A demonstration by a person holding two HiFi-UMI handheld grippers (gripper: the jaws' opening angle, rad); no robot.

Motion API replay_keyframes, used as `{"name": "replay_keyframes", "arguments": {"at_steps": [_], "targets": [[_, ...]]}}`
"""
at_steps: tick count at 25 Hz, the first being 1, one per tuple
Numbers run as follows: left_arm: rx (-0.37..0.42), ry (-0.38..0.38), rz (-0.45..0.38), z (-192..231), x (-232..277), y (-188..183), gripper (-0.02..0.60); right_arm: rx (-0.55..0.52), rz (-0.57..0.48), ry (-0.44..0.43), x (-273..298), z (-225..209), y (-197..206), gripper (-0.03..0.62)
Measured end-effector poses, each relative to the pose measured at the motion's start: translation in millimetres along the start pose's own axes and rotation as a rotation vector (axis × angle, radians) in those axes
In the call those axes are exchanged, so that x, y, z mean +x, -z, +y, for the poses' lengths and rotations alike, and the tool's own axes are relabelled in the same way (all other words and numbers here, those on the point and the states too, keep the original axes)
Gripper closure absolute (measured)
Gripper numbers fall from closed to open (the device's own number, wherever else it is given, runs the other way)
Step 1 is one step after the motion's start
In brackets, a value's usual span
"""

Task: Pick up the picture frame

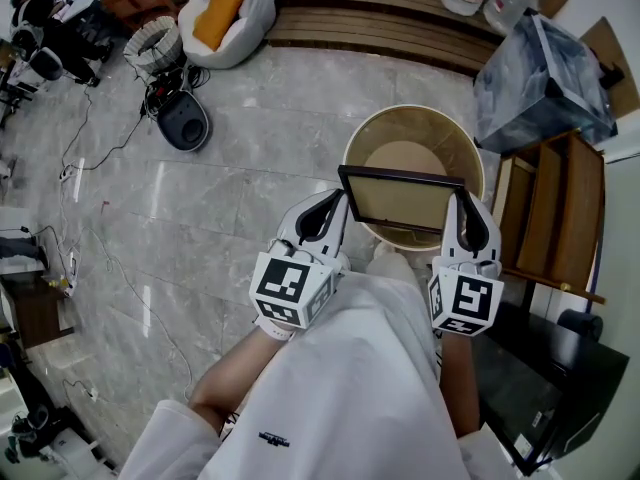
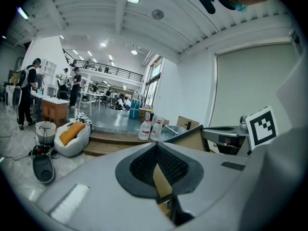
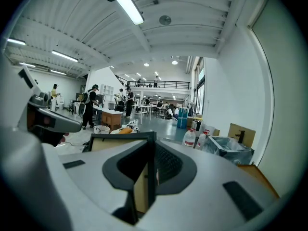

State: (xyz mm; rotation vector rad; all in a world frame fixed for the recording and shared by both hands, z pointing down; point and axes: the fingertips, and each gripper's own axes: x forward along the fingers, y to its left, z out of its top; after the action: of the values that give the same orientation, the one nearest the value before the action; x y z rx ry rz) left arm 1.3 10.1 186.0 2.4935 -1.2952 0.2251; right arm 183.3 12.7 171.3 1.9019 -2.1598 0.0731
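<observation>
A black-edged picture frame (image 1: 402, 200) with a tan back hangs in the air over a round wooden tub (image 1: 365, 138), held between both grippers. My left gripper (image 1: 341, 204) is shut on the frame's left edge, which shows as a tan strip (image 2: 161, 183) pinched between the dark pads. On the opposite side, my right gripper (image 1: 458, 206) is shut on the frame's right edge (image 3: 145, 186). In the right gripper view the frame's top rail (image 3: 120, 137) runs off to the left. The frame lies nearly flat, tilted slightly toward me.
A wooden rack (image 1: 560, 218) stands at the right, with a clear plastic-wrapped box (image 1: 545, 78) behind it. A white beanbag with an orange cushion (image 1: 228, 8), a dark floor machine (image 1: 183, 120), cables and wooden steps (image 1: 380, 23) lie beyond. People stand far off (image 3: 89, 105).
</observation>
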Motion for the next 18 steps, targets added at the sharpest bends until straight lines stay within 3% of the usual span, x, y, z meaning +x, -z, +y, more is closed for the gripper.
{"name": "replay_keyframes", "arguments": {"at_steps": [18], "targets": [[0.003, 0.013, 0.012, -3.5, -0.5, 3.8, 0.578, 0.001, 0.006, 0.001, -6.3, 2.7, 1.2, 0.557]]}}
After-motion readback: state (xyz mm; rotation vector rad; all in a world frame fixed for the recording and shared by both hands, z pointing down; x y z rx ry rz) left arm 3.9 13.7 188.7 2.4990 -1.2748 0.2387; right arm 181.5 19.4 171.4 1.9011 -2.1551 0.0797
